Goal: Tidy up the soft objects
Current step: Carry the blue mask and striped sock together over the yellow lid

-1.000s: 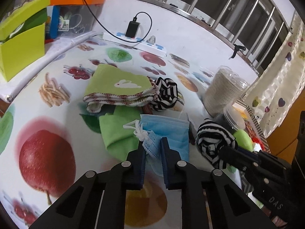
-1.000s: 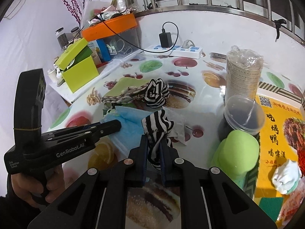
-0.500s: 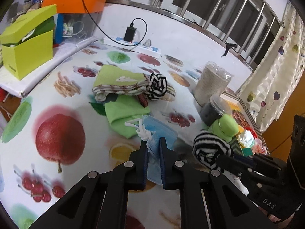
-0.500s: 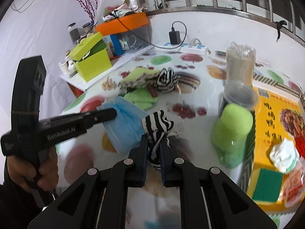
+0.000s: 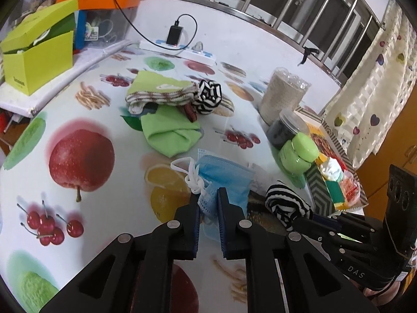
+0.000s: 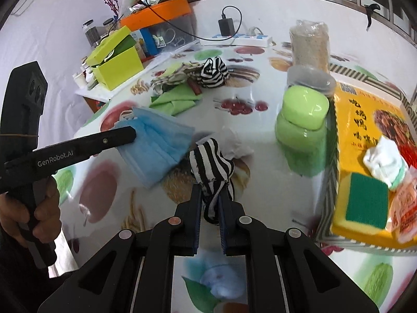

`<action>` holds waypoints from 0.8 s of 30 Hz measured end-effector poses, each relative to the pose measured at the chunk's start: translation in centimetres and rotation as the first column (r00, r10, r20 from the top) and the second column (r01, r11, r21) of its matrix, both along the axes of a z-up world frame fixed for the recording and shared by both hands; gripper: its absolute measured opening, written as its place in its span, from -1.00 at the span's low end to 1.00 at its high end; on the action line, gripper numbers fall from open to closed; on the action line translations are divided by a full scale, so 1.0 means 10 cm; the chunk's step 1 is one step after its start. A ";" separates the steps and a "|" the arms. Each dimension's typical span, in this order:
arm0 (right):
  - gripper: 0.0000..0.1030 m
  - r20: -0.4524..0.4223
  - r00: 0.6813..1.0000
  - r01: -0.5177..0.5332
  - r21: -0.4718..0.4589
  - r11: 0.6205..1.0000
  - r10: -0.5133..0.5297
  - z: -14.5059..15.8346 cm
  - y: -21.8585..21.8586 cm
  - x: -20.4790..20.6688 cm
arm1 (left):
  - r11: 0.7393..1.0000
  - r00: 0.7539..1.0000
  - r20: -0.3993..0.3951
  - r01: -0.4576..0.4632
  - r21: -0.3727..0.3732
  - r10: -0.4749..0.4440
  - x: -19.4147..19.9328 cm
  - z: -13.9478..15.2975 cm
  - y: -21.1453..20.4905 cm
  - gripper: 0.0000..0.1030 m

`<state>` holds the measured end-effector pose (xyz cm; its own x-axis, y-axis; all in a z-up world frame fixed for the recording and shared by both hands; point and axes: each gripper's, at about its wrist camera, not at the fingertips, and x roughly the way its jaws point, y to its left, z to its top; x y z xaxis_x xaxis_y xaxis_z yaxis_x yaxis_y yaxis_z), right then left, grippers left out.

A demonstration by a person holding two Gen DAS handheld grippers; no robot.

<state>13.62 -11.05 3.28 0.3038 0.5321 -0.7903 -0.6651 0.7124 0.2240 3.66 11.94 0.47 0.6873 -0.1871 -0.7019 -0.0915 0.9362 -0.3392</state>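
Left hand-held gripper (image 5: pixel 209 200) pinches the blue face mask (image 5: pixel 225 180), its far end looks to be trailing on the bench (image 5: pixel 109 182), hard to tell. Right hand-held gripper (image 6: pixel 210 197) pinches a striped sock (image 6: pixel 211 168), lifted above the bench. Behind them: green cloth (image 5: pixel 170 133), folded rabbit cloth (image 5: pixel 161 91), second striped sock (image 5: pixel 208 97) touching it.

Matte black left gripper (image 5: pixel 208 198) and right gripper (image 6: pixel 209 195) have blue-edged pads, round silver screws, and white lettering.
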 end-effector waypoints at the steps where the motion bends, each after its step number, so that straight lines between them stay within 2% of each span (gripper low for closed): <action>1: -0.68 -0.001 1.000 -0.001 -0.004 1.000 0.001 -0.01 0.00 -0.01 | 1.000 1.000 -0.003 0.001 0.000 -0.001 0.00 -0.01 -0.01 -0.75; 5: -0.48 0.011 1.000 -0.003 -0.013 1.000 0.003 -0.01 0.00 -0.02 | 1.000 1.000 -0.020 0.011 -0.005 -0.011 0.03 -0.05 -0.03 -0.56; 7: -0.26 0.024 1.000 -0.008 -0.015 1.000 0.008 0.00 0.02 -0.02 | 1.000 0.999 -0.031 0.018 -0.008 -0.018 0.06 -0.08 -0.04 -0.50; 12: -0.24 0.027 0.999 -0.020 -0.022 1.000 0.021 -0.04 0.08 0.01 | 0.999 0.997 -0.061 0.038 -0.023 -0.039 0.15 -0.17 -0.07 -0.47; 15: -0.24 -0.022 0.999 -0.025 0.005 1.000 0.025 -0.11 0.07 0.06 | 0.998 0.995 -0.074 0.058 -0.037 -0.061 0.17 -0.22 -0.10 -0.48; 16: -0.29 -0.035 0.999 -0.022 0.008 1.000 0.022 -0.13 0.07 0.07 | 0.997 0.995 -0.073 0.072 -0.038 -0.074 0.17 -0.22 -0.12 -0.60; 17: -0.43 -0.041 0.999 -0.023 0.004 1.000 0.023 -0.14 0.06 0.07 | 0.996 0.994 -0.070 0.078 -0.038 -0.081 0.16 -0.22 -0.13 -0.68; 18: -0.74 -0.036 0.999 -0.026 0.001 1.000 0.026 -0.14 0.06 0.06 | 0.995 0.994 -0.066 0.087 -0.038 -0.090 0.15 -0.22 -0.15 -0.73; 24: -0.75 0.016 1.000 -0.023 0.037 0.999 0.022 0.04 -0.02 -0.02 | 0.996 0.996 -0.022 0.082 -0.036 -0.083 0.08 -0.10 -0.15 -0.88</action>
<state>13.46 -11.29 3.64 0.3036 0.5676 -0.7653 -0.6844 0.6887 0.2392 4.45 10.39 -0.52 0.6520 -0.2676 -0.7094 -0.0227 0.9283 -0.3711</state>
